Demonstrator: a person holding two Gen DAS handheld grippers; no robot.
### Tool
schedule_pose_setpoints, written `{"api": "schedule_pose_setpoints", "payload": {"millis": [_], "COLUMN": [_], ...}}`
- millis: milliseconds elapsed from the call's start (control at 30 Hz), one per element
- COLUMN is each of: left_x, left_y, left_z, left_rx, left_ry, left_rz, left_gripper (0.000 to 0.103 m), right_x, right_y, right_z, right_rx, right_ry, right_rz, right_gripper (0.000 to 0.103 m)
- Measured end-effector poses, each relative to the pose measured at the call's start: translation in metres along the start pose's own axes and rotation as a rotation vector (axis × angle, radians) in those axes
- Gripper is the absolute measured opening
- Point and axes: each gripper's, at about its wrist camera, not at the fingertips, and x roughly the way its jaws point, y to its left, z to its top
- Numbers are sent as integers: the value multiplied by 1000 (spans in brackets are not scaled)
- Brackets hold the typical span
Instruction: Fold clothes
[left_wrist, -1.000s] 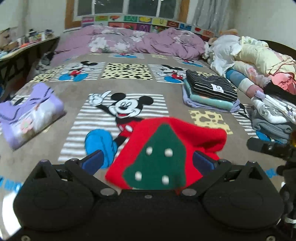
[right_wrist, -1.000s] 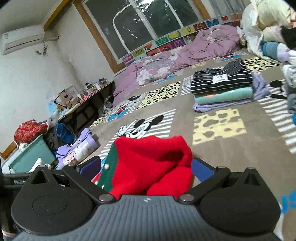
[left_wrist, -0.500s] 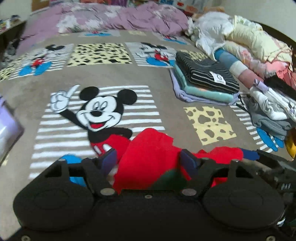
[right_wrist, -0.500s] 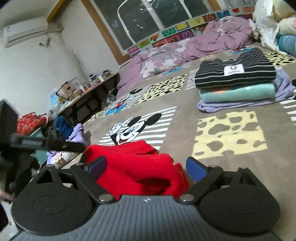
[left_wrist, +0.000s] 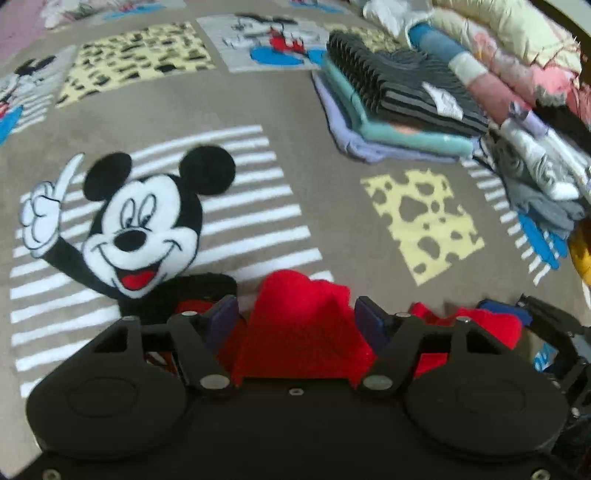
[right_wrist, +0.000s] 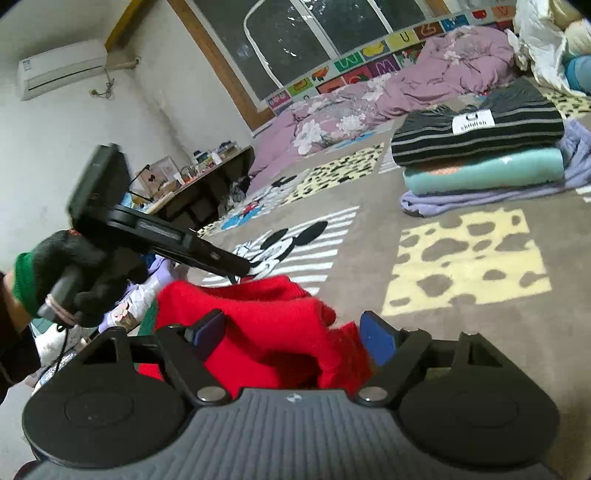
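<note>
L gripper (left_wrist: 297, 314) jaws closing w/ a bunched fold of the red sweater (left_wrist: 299, 325) between the pads, not pinched yet. R gripper (right_wrist: 291, 330) same: jaws closing around red knit lying on the Mickey blanket (right_wrist: 369, 258), pads not clamped.

Support: bed (left_wrist: 314, 110) with brown cartoon-mouse blanket. Landmark: folded stack (left_wrist: 399, 107). Red garment (left_wrist: 303, 325) lies on blanket, well nearer the camera than stack. Purple quilt (right_wrist: 369, 99) bunched beyond stack. Loose clothes pile (left_wrist: 535, 110) right of stack.
</note>
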Motion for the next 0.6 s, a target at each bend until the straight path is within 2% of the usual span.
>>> {"api": "schedule_pose_setpoints", "payload": {"millis": [67,167,200,233,267,300,433,467,600], "left_x": [8,18,20,22,21,21,-1,-8,-43], "left_y": [1,2,1,0,-1,-3,-8,-9,-14], "left_z": [0,0,-1,-2,-4,-5,-16,-18,-28], "left_rx": [2,8,14,20,26,32,49,42,16], "left_ry": [23,51,54,56,50,42,-41,-66,-176], "left_rz": [-7,-11,-9,-7,-3,1,0,4,-5], "left_gripper": [68,53,47,41,31,28,14,10,10], "right_x": [1,5,7,8,10,10,8,7,-3], "right_y": [0,-2,-4,-5,-6,-7,-8,-8,-2], "right_z": [0,-3,-4,-4,-4,-4,-4,-3,-2], "right_rx": [4,16,23,32,38,41,39,37,13], "right_ry": [2,11,14,15,16,15,11,10,-12], "right_rz": [9,15,19,22,25,28,26,27,38], "right_gripper": [80,79,77,70,64,61,41,39,34]}}
